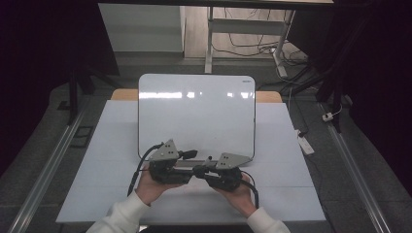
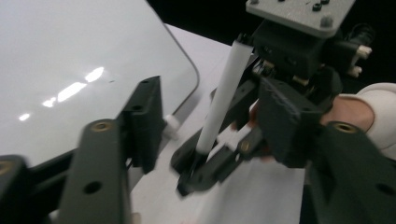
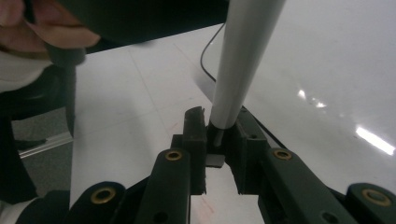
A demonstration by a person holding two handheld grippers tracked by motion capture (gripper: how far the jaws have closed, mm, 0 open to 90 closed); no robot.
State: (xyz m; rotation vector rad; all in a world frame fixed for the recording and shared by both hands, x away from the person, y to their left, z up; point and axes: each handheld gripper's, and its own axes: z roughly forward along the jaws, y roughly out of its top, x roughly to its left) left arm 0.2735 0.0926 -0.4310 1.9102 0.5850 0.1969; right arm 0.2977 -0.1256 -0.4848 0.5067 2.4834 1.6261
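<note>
The right gripper (image 3: 219, 140) is clenched on the dark lower end of a white marker pen (image 3: 240, 60), whose pale barrel rises from between the two black jaws toward the top of the right gripper view. In the left gripper view the same pen (image 2: 224, 93) stands tilted in that gripper (image 2: 198, 170), its white barrel slanting up to the right toward the grey plate on the gripper's body. The left gripper (image 2: 224, 126) is released, its jaws standing apart with nothing pressed between them; a small white piece that may be the pen's cap (image 2: 172, 127) sits at the inner face of the left-hand jaw, though I cannot tell whether it is held there. In the high view the two grippers, left (image 1: 187, 156) and right (image 1: 200, 170), sit close together tip to tip at the near edge of a whiteboard (image 1: 194, 111), each in one of the person's hands, left hand (image 1: 150, 187) and right hand (image 1: 238, 191). The whiteboard lies flat on the white counter (image 1: 111, 145), blank and glossy with ceiling lights reflected in it. White sleeves come in from the bottom edge, and a black cable (image 1: 138, 167) trails from the left gripper across the counter.
</note>
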